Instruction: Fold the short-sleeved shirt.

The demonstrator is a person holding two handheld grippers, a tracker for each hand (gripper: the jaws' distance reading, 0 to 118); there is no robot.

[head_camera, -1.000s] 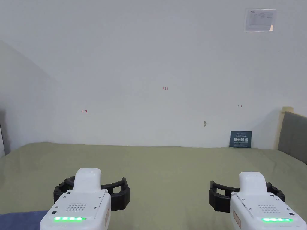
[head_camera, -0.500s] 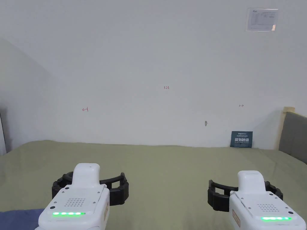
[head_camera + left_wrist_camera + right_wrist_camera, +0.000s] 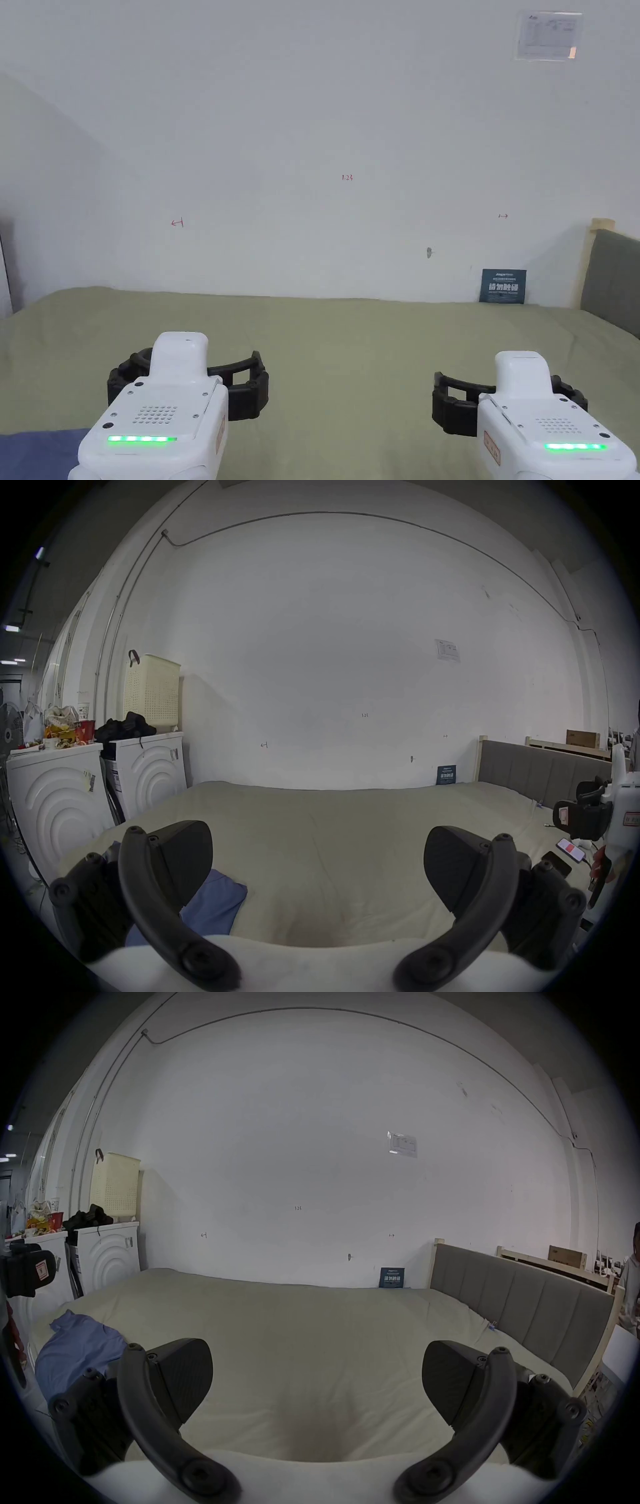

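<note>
1. The left gripper [image 3: 318,871] hovers above the bed [image 3: 350,350], fingers [image 3: 183,857] wide apart and empty.
2. The right gripper [image 3: 317,1383] hovers above the bed too, fingers [image 3: 450,1380] spread apart, gripping nothing.
3. The blue short-sleeved shirt [image 3: 74,1348] lies crumpled on the bed near its left edge, beside the left gripper, untouched.

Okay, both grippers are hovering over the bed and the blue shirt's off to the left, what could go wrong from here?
1. The blue shirt lies crumpled near the bed edge on the left; a careless pull might drag it off.
2. Both the left gripper and right gripper are open and away from it; grabbing a bunched fold may catch several layers.
3. Phones lie on the bed's right side and could get swept when spreading the shirt.
</note>
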